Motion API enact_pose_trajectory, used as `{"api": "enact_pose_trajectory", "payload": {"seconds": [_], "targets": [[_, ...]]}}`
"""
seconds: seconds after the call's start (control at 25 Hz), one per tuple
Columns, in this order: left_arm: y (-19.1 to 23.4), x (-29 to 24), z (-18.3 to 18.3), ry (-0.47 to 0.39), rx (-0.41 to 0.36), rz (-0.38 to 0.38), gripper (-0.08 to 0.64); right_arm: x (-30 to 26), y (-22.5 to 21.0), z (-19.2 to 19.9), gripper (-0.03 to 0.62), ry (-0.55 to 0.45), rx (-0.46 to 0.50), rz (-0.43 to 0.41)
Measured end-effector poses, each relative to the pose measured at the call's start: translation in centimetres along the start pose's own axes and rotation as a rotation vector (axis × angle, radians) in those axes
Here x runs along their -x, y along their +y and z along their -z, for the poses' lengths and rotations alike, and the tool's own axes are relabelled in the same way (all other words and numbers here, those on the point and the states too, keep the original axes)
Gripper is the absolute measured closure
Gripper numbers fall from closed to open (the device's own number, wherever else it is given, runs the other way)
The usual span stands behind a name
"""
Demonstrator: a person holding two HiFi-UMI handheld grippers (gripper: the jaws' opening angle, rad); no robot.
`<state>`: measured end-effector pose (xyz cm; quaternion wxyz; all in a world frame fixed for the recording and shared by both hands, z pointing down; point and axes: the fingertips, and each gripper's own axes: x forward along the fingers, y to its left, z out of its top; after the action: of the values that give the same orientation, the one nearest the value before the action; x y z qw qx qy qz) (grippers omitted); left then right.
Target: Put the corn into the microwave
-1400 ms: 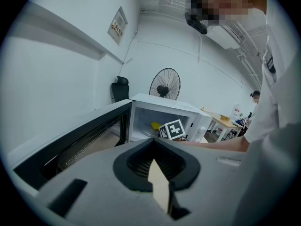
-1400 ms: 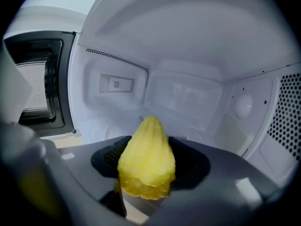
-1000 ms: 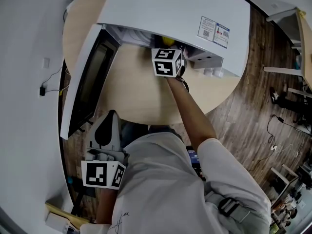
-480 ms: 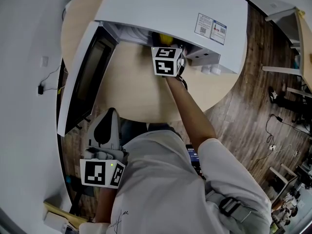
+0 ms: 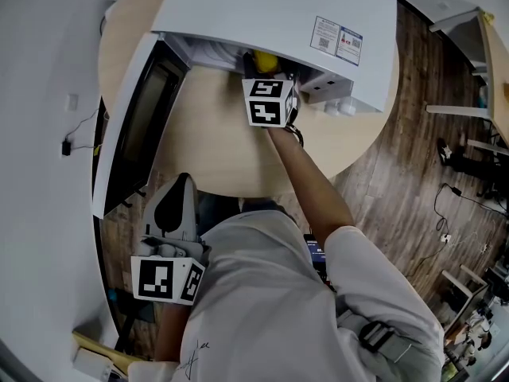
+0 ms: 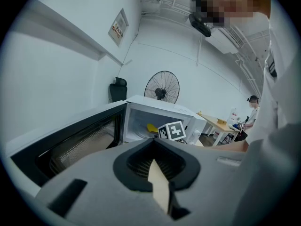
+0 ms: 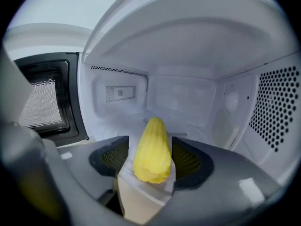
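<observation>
Right gripper (image 7: 150, 140) is up at the mouth of the white box-shaped microwave (image 5: 278, 14), which sits at 12 o'clock on the round pale-wood table (image 5: 215, 150). Its jaws are closing now from a wide spread, and the yellow cob of corn (image 7: 151, 157) lies between them, pointed end aimed straight into the white cavity. From the right gripper view there's a sliver of space at the cob's 9 o'clock side, while the 3 o'clock side runs right along the dark pad; I can't say the pads are pressing it. The blunt end rests on the pale wedge of the gripper itself, with the tip out over the microwave floor. The black-windowed door (image 5: 135, 134) is swung fully open toward 9 o'clock. From the head view just a dab of yellow shows under the microwave's top edge, right above the marker cube. Left gripper (image 6: 153, 145) is down at 7 o'clock in the head view, off the table's edge, close to the person's body, its jaws brought together with nothing in them, pointing toward the open microwave.
</observation>
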<state>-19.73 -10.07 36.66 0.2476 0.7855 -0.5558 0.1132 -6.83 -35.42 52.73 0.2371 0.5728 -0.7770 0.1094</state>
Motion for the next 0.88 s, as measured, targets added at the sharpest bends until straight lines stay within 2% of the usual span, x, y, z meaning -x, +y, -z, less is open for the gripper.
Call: {"api": "enact_pose_trajectory", "payload": {"seconds": [0.44, 0.88], "targets": [[-1.0, 0.5, 0.1, -0.014, -0.007, 0.01, 0.571, 1.8, 0.0, -0.2, 0.293, -0.014, -0.004, -0.013], [-2.4, 0.7, 0.0, -0.033, -0.017, 0.015, 0.571, 4.2, 0.3, -0.3, 0.324, -0.01, -0.024, -0.074]]}}
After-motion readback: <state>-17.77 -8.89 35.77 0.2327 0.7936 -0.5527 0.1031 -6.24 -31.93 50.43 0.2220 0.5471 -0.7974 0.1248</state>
